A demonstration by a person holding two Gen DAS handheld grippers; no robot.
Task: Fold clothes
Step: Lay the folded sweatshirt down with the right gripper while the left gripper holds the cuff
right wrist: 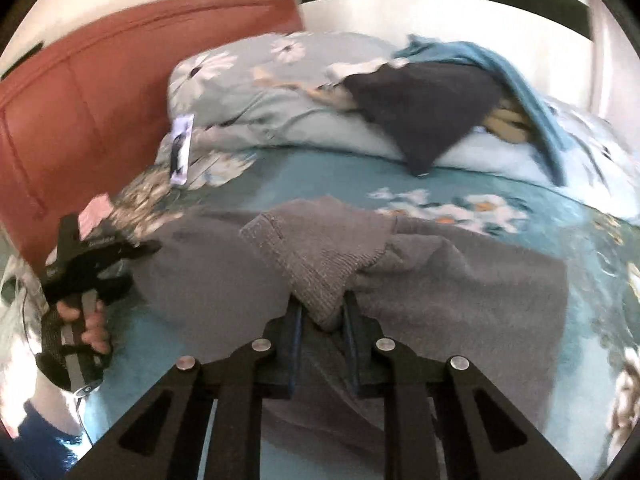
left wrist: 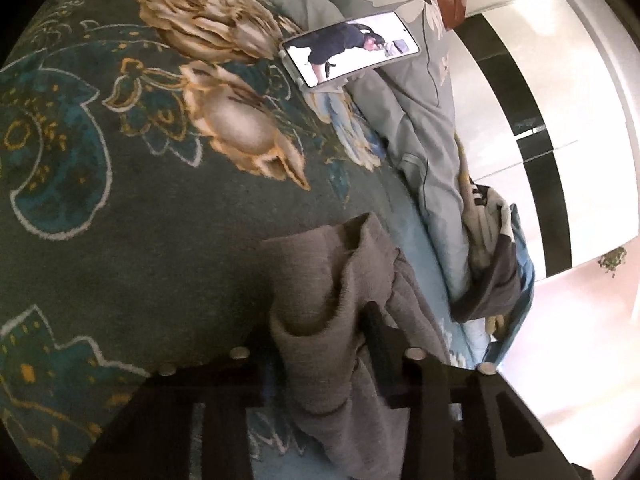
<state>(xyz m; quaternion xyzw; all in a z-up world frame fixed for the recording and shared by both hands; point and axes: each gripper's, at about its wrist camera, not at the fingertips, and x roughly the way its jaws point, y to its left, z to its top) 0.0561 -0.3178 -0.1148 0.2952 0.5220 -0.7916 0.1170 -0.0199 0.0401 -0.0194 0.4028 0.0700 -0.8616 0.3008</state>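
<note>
Two grippers work over one bed, and the floral bedspread (right wrist: 304, 172) is the landmark for everything else. It runs teal and dark green with large tan and cream blossoms, filling most of the left wrist view (left wrist: 120, 220). Behind it, at the head end, stands a red-brown headboard (right wrist: 80, 92), and against that lie grey pillows with white daisies (right wrist: 248, 92). On the pillows, toward the far side of the bedspread, sits a heap of other clothes (right wrist: 424, 116), dark and blue pieces jumbled together.

The grey sweater (right wrist: 460, 292) lies spread on the near part of the bedspread. Its ribbed cuff end is lifted and pinched between the fingers of the right gripper (right wrist: 322, 312), whose jaws are closed on the knit. In the left wrist view a bunched fold of the same sweater (left wrist: 320, 292) rises between the left gripper's (left wrist: 320, 344) fingers, which grip it.

A phone (left wrist: 350, 48) with a lit screen rests at the pillow edge of the bedspread.
</note>
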